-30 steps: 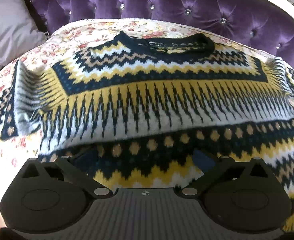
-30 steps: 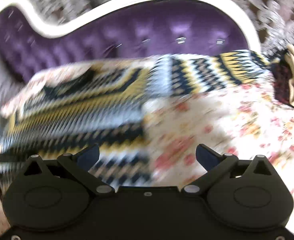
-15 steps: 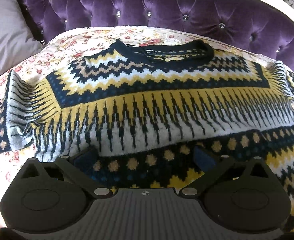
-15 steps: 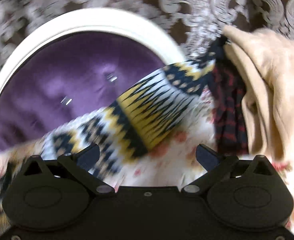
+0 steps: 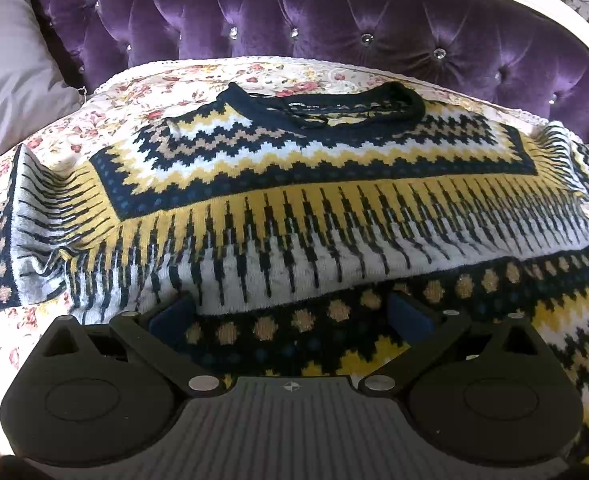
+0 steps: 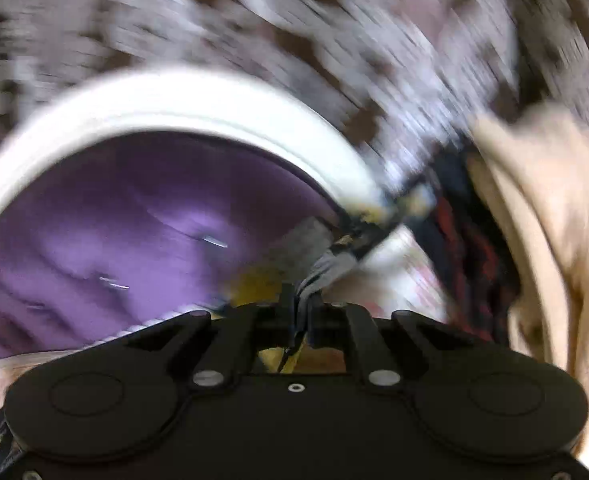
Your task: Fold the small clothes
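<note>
A knitted sweater (image 5: 294, 184) in navy, yellow and white zigzag bands lies spread flat on a floral bed cover (image 5: 106, 104), collar toward the headboard. My left gripper (image 5: 294, 316) is open and hovers just above the sweater's lower body. In the blurred right wrist view my right gripper (image 6: 300, 300) is shut on the sweater's right sleeve (image 6: 334, 256), which stretches away from the fingers toward the headboard's edge.
A tufted purple headboard (image 5: 334, 32) with a white frame (image 6: 174, 96) stands behind the bed. A grey pillow (image 5: 10, 60) lies at the left. A beige garment (image 6: 542, 220) and a dark red-patterned cloth (image 6: 470, 256) lie at the right.
My right gripper swung right over the bed to the sleeve and closed on it; it was open before. My left gripper drew back slightly, staying open over the sweater.
</note>
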### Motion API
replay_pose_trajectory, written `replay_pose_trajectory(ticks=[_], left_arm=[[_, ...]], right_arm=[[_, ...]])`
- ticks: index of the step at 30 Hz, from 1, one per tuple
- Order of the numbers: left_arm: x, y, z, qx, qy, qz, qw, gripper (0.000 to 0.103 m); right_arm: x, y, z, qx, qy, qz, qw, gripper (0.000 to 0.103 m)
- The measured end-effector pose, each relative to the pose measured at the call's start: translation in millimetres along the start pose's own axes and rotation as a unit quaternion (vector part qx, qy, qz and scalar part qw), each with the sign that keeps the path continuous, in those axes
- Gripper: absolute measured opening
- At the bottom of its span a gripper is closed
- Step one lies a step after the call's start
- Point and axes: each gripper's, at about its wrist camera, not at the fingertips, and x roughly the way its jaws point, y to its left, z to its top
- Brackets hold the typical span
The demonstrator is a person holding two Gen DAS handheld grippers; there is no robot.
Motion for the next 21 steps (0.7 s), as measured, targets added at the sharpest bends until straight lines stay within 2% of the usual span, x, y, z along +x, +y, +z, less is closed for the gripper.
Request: replay_pose_trajectory(ticks=[3,5,8,10,14,16,18,19,20,21], left_arm=[[-0.1,-0.1,-0.7,-0.001,-0.003,-0.001,1.0000,0.103],[-0.8,-0.5,-1.7,-0.001,-0.006,-0.002,1.0000,0.103],[-2.5,-0.2,-3.9,0.000,-0.012,-0.005,0.9999,0.103],[-5.2,1.7,-5.2,0.003,-0.014,-0.010,0.9998,0.102],[-16.4,13.4,-12.1,0.006,-0.021,-0.022,0.9995,0.095],[-22.1,21.9,-17.3,0.006,-0.024,-0.017,0.9996,0.094],[-28.3,32.7,-23.5,0.006,-0.027,-0.014,0.9995,0.090],[-31.1,37.5,-25.7,0.006,-0.028,-0.013,0.9995,0.090],[-33.8,42.2,-27.5,0.006,-0.028,-0.011,0.9995,0.089],[-36.5,47.1,-28.6,0.005,-0.029,-0.010,0.9995,0.089]], right_arm=[[-33.8,53.1,7.2,-0.058,-0.017,0.066,0.996,0.015],[-56.0,97.3,4.6,-0.107,-0.019,0.119,0.987,0.015],[-83.4,168.5,-15.6,-0.183,-0.004,0.202,0.962,0.015],[-93.2,216.1,-41.8,-0.231,0.019,0.252,0.940,0.015],[-91.1,286.7,-110.3,-0.304,0.066,0.299,0.902,0.015],[-78.2,305.6,-144.6,-0.316,0.099,0.307,0.892,0.015],[-68.0,314.6,-171.3,-0.327,0.111,0.309,0.886,0.017],[-65.4,315.7,-182.4,-0.333,0.110,0.305,0.885,0.019],[-69.3,311.5,-191.5,-0.336,0.108,0.303,0.885,0.034],[-70.4,307.2,-196.5,-0.333,0.106,0.303,0.886,0.056]])
